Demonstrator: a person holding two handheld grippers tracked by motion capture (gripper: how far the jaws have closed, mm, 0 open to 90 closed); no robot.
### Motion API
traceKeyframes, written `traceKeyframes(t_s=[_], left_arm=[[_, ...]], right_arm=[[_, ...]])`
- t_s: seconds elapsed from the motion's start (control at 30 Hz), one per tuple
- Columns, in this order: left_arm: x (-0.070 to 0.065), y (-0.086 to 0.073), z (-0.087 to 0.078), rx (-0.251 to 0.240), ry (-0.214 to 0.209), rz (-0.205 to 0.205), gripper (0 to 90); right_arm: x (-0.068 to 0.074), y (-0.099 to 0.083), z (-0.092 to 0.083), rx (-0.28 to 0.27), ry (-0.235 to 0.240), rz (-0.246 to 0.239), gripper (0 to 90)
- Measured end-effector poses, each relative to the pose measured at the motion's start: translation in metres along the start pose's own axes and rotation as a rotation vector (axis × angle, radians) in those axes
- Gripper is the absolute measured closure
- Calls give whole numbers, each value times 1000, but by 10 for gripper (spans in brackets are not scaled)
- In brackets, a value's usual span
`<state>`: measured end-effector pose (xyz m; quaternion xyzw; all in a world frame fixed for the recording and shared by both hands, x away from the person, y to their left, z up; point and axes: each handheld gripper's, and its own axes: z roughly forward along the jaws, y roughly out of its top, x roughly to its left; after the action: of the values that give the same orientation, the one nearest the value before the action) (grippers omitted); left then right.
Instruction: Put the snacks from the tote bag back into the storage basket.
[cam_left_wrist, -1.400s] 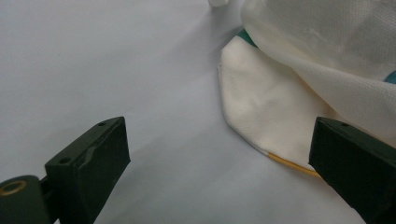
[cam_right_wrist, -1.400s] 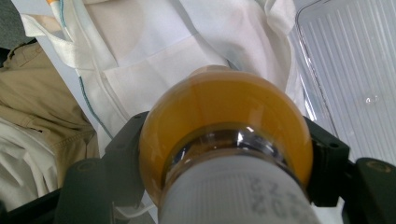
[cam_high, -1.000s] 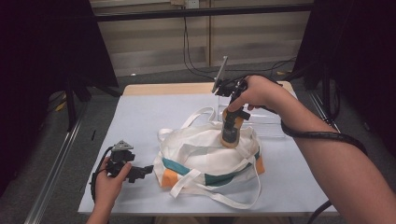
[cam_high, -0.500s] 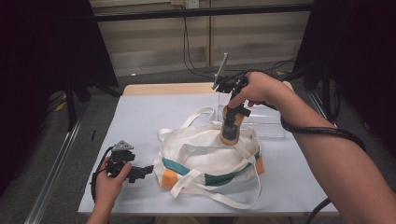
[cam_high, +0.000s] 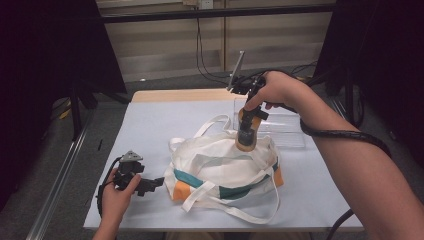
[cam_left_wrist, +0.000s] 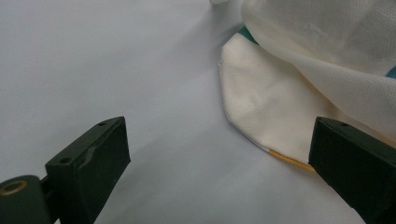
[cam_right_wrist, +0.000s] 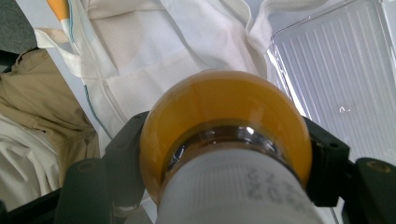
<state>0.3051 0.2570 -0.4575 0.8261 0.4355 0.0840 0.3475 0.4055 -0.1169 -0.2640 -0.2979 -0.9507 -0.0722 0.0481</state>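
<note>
Both claws stay put, right claw (cam_high: 246, 142) still gripping the bottle (cam_high: 247, 131).

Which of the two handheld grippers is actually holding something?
The right gripper, above the white cloth tote bag: its jaws clamp an amber bottle. The left gripper rests open beside the bag, holding nothing.

bag (cam_high: 220, 167) mid-table (cam_high: 150, 125) | bottle (cam_high: 247, 132) above bag | tray (cam_high: 285, 127) behind-right of bag
</note>
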Motion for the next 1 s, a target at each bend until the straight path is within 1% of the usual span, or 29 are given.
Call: traceKeyframes(t_s=[0.03, 0.07, 0.1, 0.13, 0.17, 0.33, 0.43, 0.47, 0.5, 0.57, 0.6, 0.67, 0.8, 0.83, 0.87, 1.0], left_arm=[[0, 0, 0, 0, 1, -1, 50], [0, 0, -1, 12, -8, -1, 50], [0, 0, -1, 11, -2, 2, 50], [0, 0, -1, 20, -12, 4, 50], [0, 0, -1, 12, -8, 3, 50], [0, 0, -1, 4, 6, -1, 50], [1, -1, -1, 0, -1, -4, 50], [1, 0, -2, 0, 0, -4, 50], [2, 0, -3, 11, 2, 9, 50], [3, 0, -3, 16, 3, 10, 50], [3, 0, -4, 24, -8, 12, 50], [3, 0, -3, 13, 2, 12, 50], [3, -1, -3, 9, 0, 9, 50], [3, 0, -3, 22, -6, 12, 51], [2, -1, -2, 5, 3, 9, 50], [2, -1, -2, 5, 1, 7, 50]], right_arm=[[-1, 0, 0, -1, 0, -5, 303], [-1, 1, 0, -6, 3, 1, 303], [-2, 1, -1, -2, 0, -3, 303], [-2, 2, -1, 1, -1, 0, 302], [-3, 3, -2, 0, -4, -4, 303], [-5, 5, -6, 2, -8, -4, 303], [-6, 7, -7, 3, -9, -5, 303], [-7, 8, -7, 3, -12, -12, 303], [-7, 9, -8, 4, -14, -12, 303], [-7, 10, -8, 5, -13, -4, 303], [-8, 11, -8, 3, -13, -3, 303], [-9, 11, -9, 2, -10, 2, 303], [-11, 12, -8, -1, -12, 4, 303], [-12, 12, -7, -1, -10, 6, 303], [-13, 12, -7, -1, -11, 10, 303], [-16, 13, -9, 8, -18, 13, 303]])
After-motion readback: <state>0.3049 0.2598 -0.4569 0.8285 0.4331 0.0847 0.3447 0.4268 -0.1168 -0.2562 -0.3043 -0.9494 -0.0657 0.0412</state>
